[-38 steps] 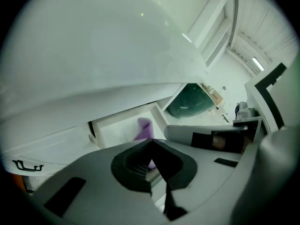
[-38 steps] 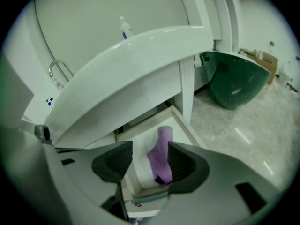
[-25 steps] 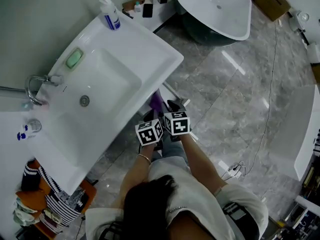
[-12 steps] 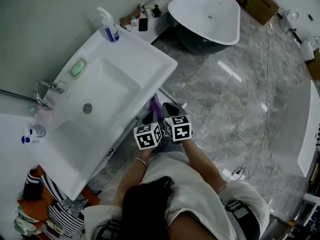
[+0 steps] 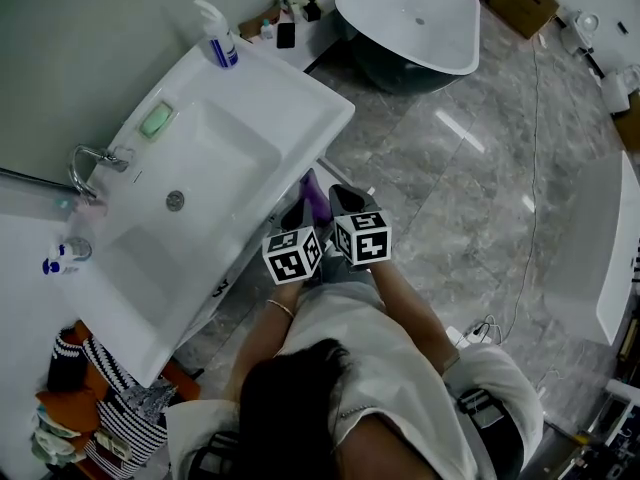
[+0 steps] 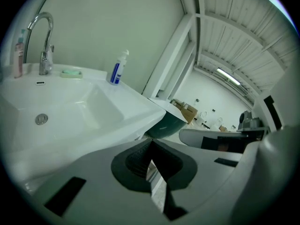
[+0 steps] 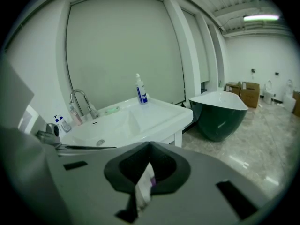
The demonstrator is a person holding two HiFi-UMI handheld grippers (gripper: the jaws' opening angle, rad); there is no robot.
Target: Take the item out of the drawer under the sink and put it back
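- The item, a slim purple-and-white packet [image 7: 144, 187], is out of the drawer. It hangs in the air just off the near right corner of the sink [image 5: 300, 118], above the floor [image 5: 450, 218].
- The right gripper [image 7: 150, 149] has its fingers [image 7: 206, 186] clamped fully down on the packet. Only a thin edge of it shows between the pads, so the hold looks shallow. A quick swing or tilt on the way back could let it slide out and fall to the floor.
- The packet looks soft and flat. It may bend under its own weight and catch on the drawer front when it is lowered.
- The left gripper [image 6: 151, 146] sits just left of the right one, its fingers brought together with nothing that I can see between them. The two marker cubes nearly touch in the head view, so the grippers could knock each other and jog the packet loose.
- The sink's white rim overhangs the spot the packet must return to. From above I cannot see the drawer, so lowering it blind risks hitting the rim or missing the opening.
- The soap bottle [image 5: 218, 36] at the far edge of the sink is well apart and in no danger.
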